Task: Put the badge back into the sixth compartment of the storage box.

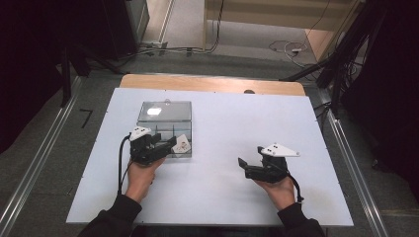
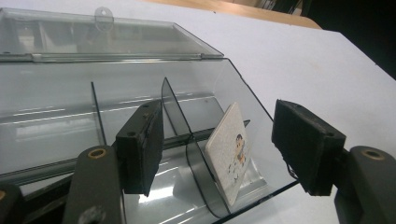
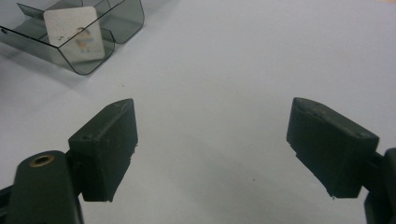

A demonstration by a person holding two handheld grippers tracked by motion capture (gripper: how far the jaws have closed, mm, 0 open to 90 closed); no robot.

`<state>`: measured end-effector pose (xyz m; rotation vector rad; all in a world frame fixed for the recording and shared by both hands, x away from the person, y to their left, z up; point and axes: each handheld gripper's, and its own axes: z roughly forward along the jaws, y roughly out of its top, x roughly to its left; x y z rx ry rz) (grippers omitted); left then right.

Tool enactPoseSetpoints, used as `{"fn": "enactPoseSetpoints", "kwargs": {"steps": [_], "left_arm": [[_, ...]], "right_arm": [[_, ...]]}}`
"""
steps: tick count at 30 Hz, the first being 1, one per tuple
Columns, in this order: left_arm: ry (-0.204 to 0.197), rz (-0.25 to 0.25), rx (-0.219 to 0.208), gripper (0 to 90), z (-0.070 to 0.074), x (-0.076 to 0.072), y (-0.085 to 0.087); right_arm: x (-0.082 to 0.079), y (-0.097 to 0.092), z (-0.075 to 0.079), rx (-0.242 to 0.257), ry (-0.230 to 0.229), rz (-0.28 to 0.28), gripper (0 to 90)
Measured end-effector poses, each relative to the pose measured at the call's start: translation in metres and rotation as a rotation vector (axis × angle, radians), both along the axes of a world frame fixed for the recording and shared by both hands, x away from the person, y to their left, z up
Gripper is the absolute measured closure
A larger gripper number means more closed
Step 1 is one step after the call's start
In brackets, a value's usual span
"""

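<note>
The card (image 2: 231, 151) leans on edge in the clear box's (image 1: 165, 118) end compartment, near the table's (image 1: 222, 197) left edge. Left gripper (image 2: 219, 149) stands wide around it, untouching; right gripper (image 3: 224, 149) wide, empty. Pulling out sloppy could tip the card.

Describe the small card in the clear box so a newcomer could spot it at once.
On the white table, find the clear plastic box with its lid open, on the left half. In its front right compartment, a small white square card leans tilted against a divider. It alone bears a little cartoon figure, and it sits between the open left tongs.
</note>
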<state>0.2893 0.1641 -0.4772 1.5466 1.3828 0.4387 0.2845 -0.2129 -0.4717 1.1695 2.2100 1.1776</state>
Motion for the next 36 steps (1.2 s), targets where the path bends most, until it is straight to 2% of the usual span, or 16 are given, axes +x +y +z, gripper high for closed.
{"fn": "enactPoseSetpoints", "kwargs": {"steps": [7,12,19,24,36], "left_arm": [[-0.021,0.014,0.03,29.3,0.003,-0.007,0.008],[-0.042,0.028,0.068,24.7,0.006,-0.013,0.012],[-0.059,0.05,0.067,23.3,0.009,-0.023,0.019],[-0.084,0.061,0.079,23.2,0.012,-0.03,0.021],[-0.098,0.082,0.128,21.5,0.013,-0.047,0.034]], "right_arm": [[0.002,-0.002,-0.001,0.001,0.004,-0.008,14.8],[0.005,-0.006,-0.002,0.007,0.022,-0.02,14.8],[0.009,-0.018,-0.005,0.005,0.029,-0.051,14.8],[0.01,-0.026,-0.007,0.001,0.037,-0.072,14.8],[0.008,-0.038,-0.007,0.0,0.043,-0.099,14.8]]}}
